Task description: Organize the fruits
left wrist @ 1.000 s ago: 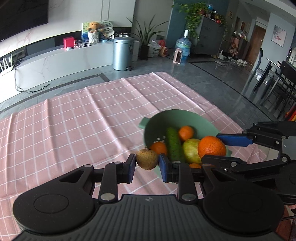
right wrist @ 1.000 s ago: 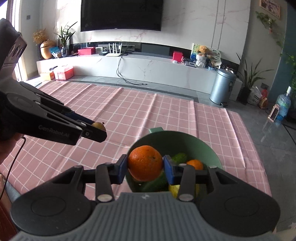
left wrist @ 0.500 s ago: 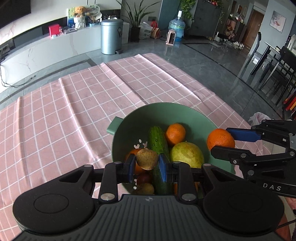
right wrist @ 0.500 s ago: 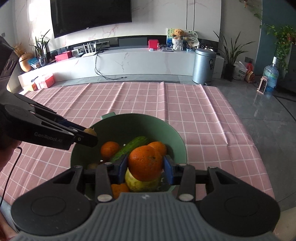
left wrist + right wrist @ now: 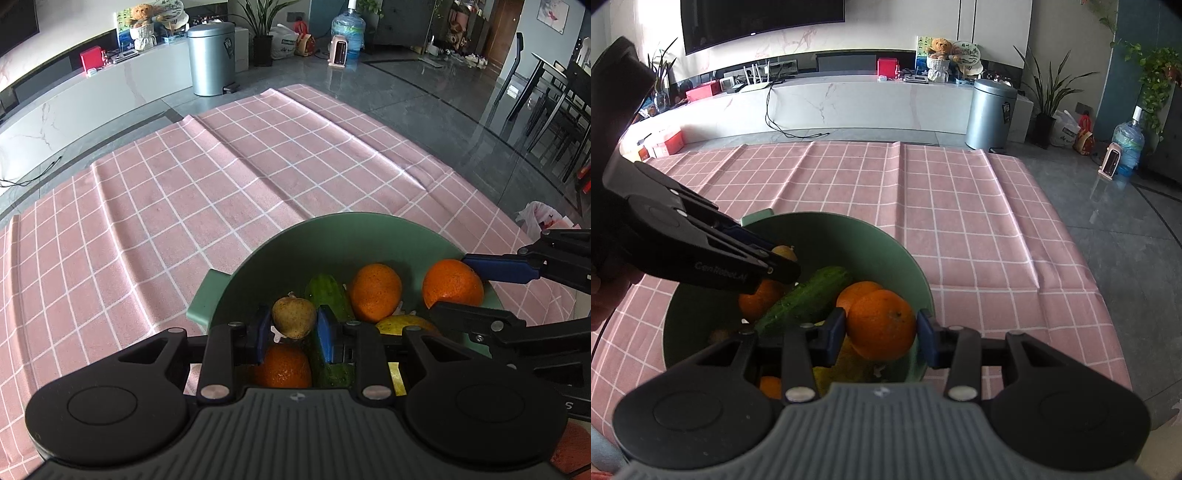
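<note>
Pink checked tabletop [image 5: 221,192], green bowl [image 5: 332,236] nearly full.
Below my left gripper [image 5: 294,325] pinching a kiwi [image 5: 294,318] and right gripper [image 5: 881,328] pinching an orange [image 5: 881,324]; both await release.

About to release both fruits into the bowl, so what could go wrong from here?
The orange in the right hand-held gripper hangs near the green bowl's rim and could bounce out. The brown fruit in the left hand-held gripper may roll off the piled cucumber. The two grippers sit close and could collide.
</note>
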A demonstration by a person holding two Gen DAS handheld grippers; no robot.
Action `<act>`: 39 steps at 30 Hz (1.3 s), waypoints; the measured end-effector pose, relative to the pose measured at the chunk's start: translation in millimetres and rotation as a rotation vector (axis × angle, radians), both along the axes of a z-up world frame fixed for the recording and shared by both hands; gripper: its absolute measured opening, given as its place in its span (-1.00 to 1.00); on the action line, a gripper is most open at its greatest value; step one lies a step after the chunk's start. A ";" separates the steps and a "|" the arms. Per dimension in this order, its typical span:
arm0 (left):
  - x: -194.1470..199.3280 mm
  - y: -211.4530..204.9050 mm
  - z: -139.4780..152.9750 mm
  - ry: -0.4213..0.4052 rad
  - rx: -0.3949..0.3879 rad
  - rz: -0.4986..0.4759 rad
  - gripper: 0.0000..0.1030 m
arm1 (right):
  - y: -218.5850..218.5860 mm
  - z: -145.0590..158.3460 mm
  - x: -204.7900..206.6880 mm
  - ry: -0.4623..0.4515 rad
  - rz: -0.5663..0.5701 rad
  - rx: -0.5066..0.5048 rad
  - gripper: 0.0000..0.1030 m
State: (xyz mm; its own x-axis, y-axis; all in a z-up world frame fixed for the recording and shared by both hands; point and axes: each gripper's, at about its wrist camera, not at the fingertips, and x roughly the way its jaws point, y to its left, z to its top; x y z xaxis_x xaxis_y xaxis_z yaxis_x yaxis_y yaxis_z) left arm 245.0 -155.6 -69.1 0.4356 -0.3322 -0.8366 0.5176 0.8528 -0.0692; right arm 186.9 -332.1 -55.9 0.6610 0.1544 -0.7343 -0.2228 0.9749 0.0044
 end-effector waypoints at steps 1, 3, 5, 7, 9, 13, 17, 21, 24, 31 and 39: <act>0.3 0.5 -1.2 0.002 0.000 0.001 -0.40 | 1.9 -1.3 -1.4 0.004 -0.001 -0.004 -0.25; 1.6 0.6 -2.4 0.006 0.000 0.004 -0.40 | 3.5 -4.1 -1.5 0.013 0.003 -0.004 -0.24; 2.3 1.1 -3.0 0.005 0.000 0.004 -0.40 | 5.7 -5.8 -1.4 0.019 0.007 -0.014 -0.24; 2.0 1.4 -2.5 0.003 0.002 0.003 -0.39 | 7.9 -5.8 -2.4 0.016 0.011 -0.025 -0.24; 1.4 1.5 -1.4 0.003 0.008 0.000 -0.27 | 8.2 -6.5 -3.1 0.017 0.009 -0.028 -0.23; -5.6 3.0 6.1 -0.010 0.010 -0.006 -0.13 | 10.1 -2.3 -3.8 0.015 0.016 -0.027 -0.19; -21.2 8.8 26.0 -0.050 -0.003 -0.020 -0.07 | 16.4 12.0 -13.0 -0.035 0.032 -0.055 0.00; -42.1 20.7 54.3 -0.121 0.001 -0.009 -0.03 | 24.4 33.4 -26.0 -0.088 0.052 -0.055 0.11; -61.0 33.5 79.2 -0.185 -0.013 0.020 0.00 | 31.8 50.3 -41.1 -0.135 0.058 -0.046 0.21; -114.6 58.7 126.1 -0.345 -0.022 0.073 0.10 | 51.3 91.5 -91.5 -0.253 0.041 0.033 0.41; -169.5 87.6 148.2 -0.439 -0.039 0.168 0.33 | 57.5 118.0 -149.6 -0.335 -0.032 0.172 0.54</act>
State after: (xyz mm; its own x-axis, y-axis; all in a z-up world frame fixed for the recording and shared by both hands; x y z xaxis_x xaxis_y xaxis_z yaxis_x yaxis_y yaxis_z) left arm 75.6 -68.0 79.1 0.7960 -0.2539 -0.5495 0.3596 0.9286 0.0918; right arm 37.2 -274.6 62.1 0.8666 0.2317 -0.4419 -0.2089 0.9728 0.1005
